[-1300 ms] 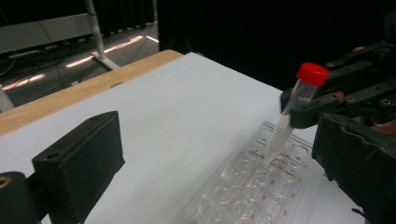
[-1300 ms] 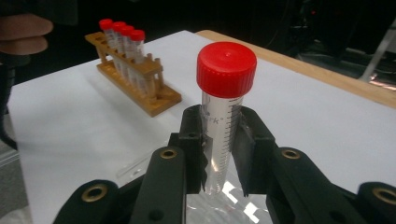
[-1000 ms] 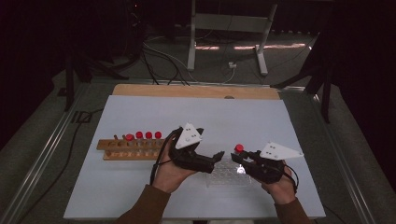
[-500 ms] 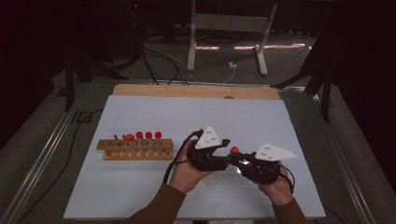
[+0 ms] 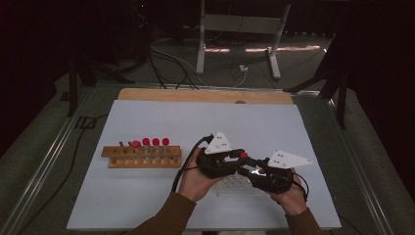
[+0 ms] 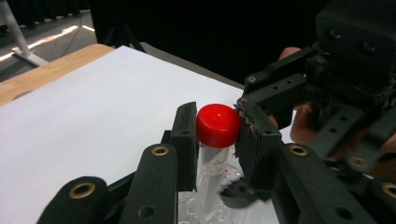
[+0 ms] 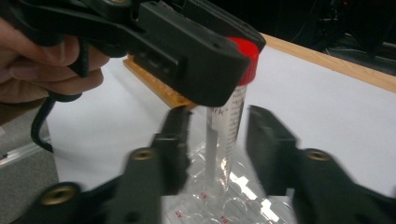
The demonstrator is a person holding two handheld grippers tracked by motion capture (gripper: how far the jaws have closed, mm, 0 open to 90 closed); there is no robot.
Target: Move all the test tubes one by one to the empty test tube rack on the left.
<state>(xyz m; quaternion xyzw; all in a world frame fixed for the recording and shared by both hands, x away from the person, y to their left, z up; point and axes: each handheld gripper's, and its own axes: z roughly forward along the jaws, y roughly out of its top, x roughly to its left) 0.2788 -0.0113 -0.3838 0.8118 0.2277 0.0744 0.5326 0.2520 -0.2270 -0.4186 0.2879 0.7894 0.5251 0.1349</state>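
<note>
A lab: tube rack (image 5: 142,156) on a white bench (image 5: 147,205).

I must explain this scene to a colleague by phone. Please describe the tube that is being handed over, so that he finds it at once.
On the white table, look right of the wooden rack, where the two grippers meet. The tube stands upright between them, above a clear plastic rack. Unlike the red-capped tubes in the wooden rack, its cap is clamped by the left gripper.

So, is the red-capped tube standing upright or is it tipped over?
Upright. The tube stands vertical with its red cap on top, gripped at the cap by the left tongs, over the clear rack.
</note>
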